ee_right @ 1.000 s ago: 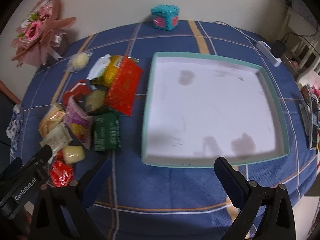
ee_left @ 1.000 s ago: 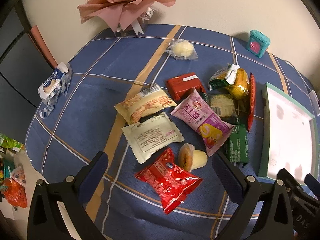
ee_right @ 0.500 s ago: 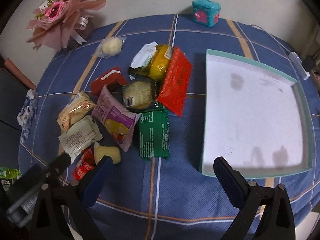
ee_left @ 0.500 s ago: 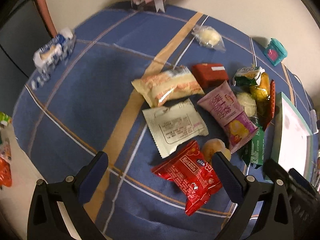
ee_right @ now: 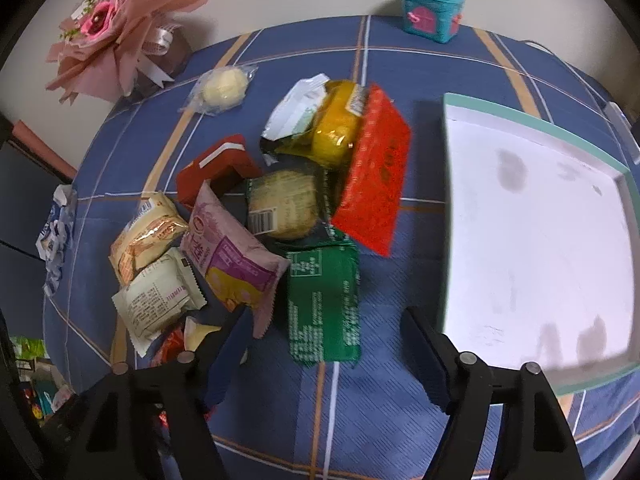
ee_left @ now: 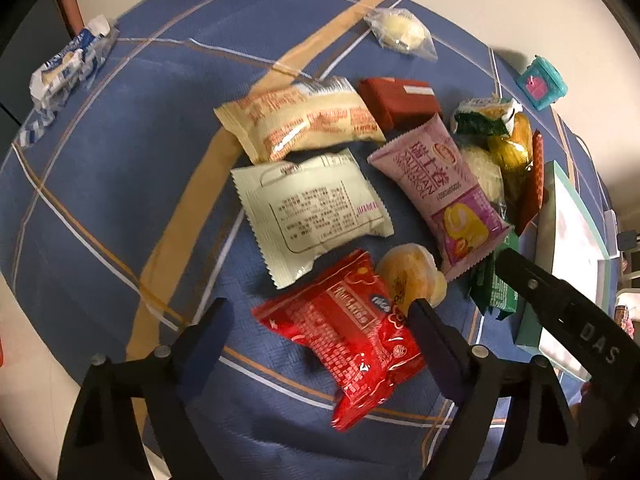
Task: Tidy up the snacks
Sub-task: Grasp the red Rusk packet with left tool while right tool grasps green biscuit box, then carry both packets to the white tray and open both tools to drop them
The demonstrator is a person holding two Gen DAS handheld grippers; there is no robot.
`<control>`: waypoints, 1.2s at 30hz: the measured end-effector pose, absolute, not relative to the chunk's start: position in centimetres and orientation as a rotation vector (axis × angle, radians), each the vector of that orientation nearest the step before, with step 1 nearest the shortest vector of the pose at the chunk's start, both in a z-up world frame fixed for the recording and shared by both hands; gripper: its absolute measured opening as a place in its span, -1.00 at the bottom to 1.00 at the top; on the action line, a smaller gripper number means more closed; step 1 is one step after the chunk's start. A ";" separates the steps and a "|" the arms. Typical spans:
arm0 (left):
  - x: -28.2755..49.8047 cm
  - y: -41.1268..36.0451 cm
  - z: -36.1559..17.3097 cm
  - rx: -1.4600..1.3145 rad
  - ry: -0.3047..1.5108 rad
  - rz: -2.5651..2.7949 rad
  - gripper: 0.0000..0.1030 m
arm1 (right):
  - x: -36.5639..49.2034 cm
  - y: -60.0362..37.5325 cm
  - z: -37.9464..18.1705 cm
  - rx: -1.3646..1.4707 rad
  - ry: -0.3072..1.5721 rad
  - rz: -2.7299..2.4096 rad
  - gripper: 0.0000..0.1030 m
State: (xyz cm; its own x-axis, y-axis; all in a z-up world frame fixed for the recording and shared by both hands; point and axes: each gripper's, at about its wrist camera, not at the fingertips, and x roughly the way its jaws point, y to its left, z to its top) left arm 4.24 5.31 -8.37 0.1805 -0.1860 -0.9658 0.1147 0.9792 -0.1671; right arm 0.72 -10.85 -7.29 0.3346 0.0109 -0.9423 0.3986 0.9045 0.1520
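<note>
Between the closing fingers of the left gripper (ee_left: 320, 332), the red snack packet (ee_left: 348, 344) is lying ungripped; the right gripper (ee_right: 324, 340) is closing around the green packet (ee_right: 324, 300), likely for the tray (ee_right: 536, 120) alongside.

Dim indoor light; fisheye bending and dark corners at the edges; slight motion blur; soft shadows beyond the fingers.

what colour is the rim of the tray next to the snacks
Pale teal-green rim around a white inside; it shows best in the right wrist view.
</note>
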 end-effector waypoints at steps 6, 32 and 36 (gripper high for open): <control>4.1 4.7 -10.0 -0.080 1.415 -0.232 0.26 | 2.1 -10.8 -9.4 0.387 1.256 -0.273 0.23; 3.5 6.6 -8.6 -0.130 1.368 -0.214 -0.08 | 2.6 -11.6 -10.3 0.402 1.274 -0.288 -0.18; 2.9 7.0 -6.4 -0.128 1.317 -0.210 -0.08 | 1.8 -12.4 -8.2 0.438 1.243 -0.280 -0.18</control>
State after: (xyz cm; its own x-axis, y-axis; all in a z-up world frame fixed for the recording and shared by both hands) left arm 2.91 7.00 -6.41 0.2358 -0.2249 -0.9454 0.0800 0.9740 -0.2118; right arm 1.81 -12.43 -8.16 0.3038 0.0306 -0.9522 0.4364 0.8840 0.1676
